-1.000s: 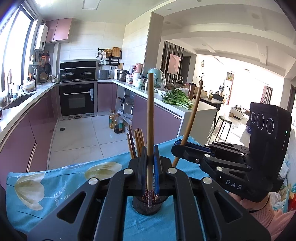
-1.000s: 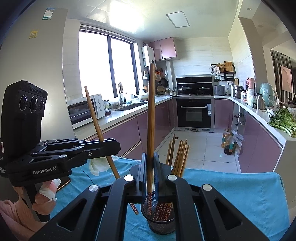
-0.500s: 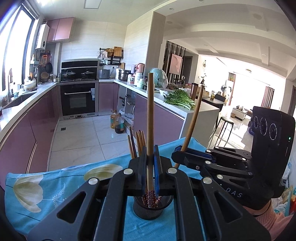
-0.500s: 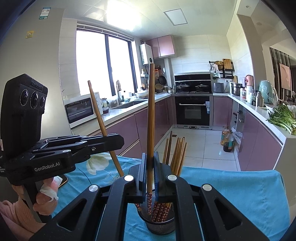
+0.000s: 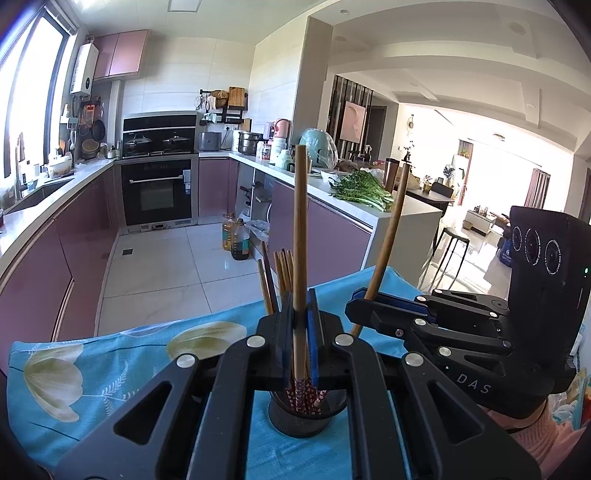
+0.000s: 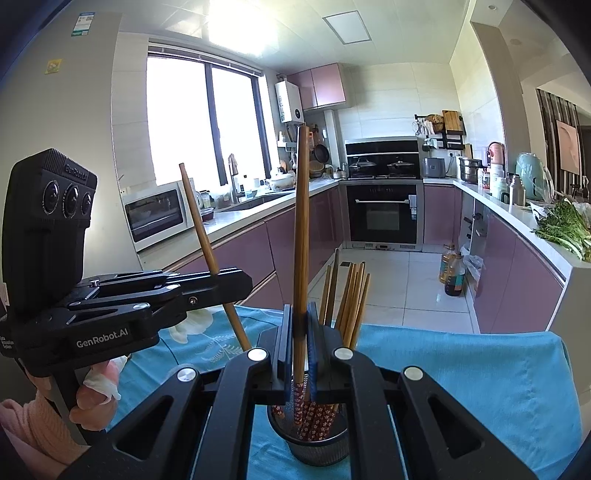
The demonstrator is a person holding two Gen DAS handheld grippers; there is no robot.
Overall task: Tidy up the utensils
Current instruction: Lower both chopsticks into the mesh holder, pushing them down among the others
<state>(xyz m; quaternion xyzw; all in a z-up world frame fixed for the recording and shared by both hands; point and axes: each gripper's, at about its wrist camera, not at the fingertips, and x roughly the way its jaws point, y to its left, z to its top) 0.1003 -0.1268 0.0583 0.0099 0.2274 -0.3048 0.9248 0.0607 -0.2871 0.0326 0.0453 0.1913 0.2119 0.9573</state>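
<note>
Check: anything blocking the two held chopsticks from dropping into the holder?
Nothing separate blocks them. The left gripper and right gripper each clamp a chopstick above the black holder. Only the chopsticks already standing in it crowd the opening; space looks left.

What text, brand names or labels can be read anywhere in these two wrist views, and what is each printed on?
"GenRobot.AI": side of the black left gripper, seen in the right wrist view.
"GenRobot", partly legible: top edge of that gripper's black camera housing.
"DAS": body of the black right gripper, seen in the left wrist view.
Blue-green label and yellow sticker on the tall grey fridge: too small to read.
</note>
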